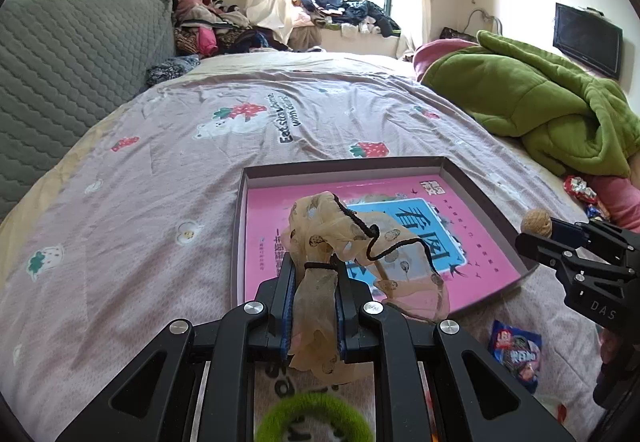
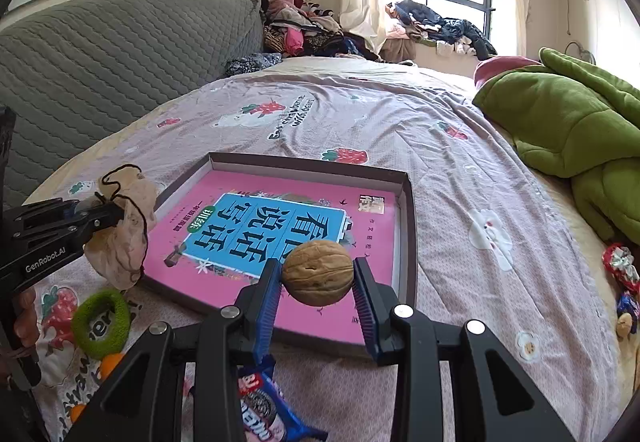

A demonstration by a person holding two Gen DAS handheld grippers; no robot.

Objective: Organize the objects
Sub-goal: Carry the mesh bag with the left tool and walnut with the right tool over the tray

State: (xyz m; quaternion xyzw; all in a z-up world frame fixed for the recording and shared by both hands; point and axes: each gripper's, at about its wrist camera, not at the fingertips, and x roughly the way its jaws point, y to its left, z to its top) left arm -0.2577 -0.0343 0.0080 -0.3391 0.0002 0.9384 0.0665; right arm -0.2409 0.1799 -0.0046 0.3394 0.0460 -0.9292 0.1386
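My left gripper (image 1: 316, 274) is shut on a sheer beige drawstring pouch (image 1: 320, 238) with a black cord, held above the near left corner of a shallow box lid (image 1: 344, 161). A pink book (image 1: 472, 266) lies inside that lid. From the right wrist view the left gripper (image 2: 114, 215) and the pouch (image 2: 124, 242) hang at the box's left edge (image 2: 180, 177). My right gripper (image 2: 318, 274) is shut on a walnut (image 2: 318, 272), held over the near part of the pink book (image 2: 248, 217). In the left wrist view the right gripper (image 1: 540, 232) shows the walnut (image 1: 537, 222) at its tip.
All this sits on a bed with a pink strawberry-print sheet (image 1: 160, 169). Close to me lie a green fuzzy ring (image 2: 100, 322), a blue cookie packet (image 2: 260, 406) and small orange pieces (image 2: 109, 364). A green blanket (image 1: 540, 97) is heaped at the right, wrapped sweets (image 2: 622, 268) beside it. A grey headboard (image 1: 68, 69) stands left.
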